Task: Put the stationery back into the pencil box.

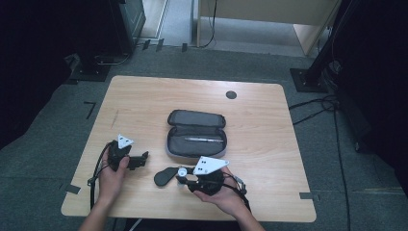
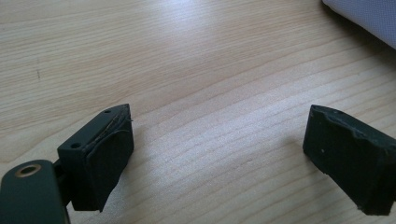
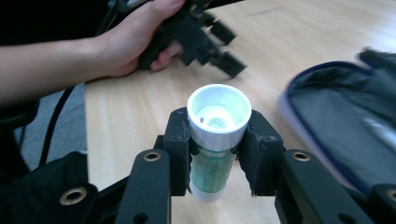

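A pale wooden table [image 1: 144, 101] on grey carpet is our workspace, with an unzipped pencil case [image 1: 196, 133] at centre frame, opened flat so it can take things in. Our right gripper [image 3: 218, 150], at lower centre of the high view, clamps a white glue stick [image 3: 215, 140] upright between its pads. Our left gripper [image 2: 215, 154] rests lower left, jaws spread, empty.

The pencil case [image 3: 345, 121] is blurred and cut off at right.
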The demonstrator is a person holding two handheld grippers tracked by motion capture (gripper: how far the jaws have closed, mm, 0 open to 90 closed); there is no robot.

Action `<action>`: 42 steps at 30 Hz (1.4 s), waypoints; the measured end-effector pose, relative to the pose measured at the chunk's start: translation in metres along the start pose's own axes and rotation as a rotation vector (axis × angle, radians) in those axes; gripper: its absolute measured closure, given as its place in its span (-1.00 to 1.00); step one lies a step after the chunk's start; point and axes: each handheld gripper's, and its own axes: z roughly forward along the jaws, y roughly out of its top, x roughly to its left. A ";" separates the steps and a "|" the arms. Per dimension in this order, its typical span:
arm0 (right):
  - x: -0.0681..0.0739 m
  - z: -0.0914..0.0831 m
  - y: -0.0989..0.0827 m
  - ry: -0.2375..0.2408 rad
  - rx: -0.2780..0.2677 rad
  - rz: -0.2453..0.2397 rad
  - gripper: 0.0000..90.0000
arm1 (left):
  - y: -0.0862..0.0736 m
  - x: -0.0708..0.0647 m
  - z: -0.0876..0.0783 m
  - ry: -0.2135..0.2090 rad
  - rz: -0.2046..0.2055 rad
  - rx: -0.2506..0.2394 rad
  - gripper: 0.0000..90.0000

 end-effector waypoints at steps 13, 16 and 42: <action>-0.043 -0.041 0.008 -0.179 -0.122 0.104 0.48 | 0.000 0.000 0.000 0.000 0.001 0.001 -0.80; -0.054 -0.045 0.007 -0.229 -0.143 0.124 0.47 | 0.000 0.000 0.000 0.000 0.001 0.001 -0.80; -0.103 -0.012 -0.009 -0.517 0.020 0.163 0.48 | 0.000 0.000 0.000 0.000 0.000 0.001 -0.80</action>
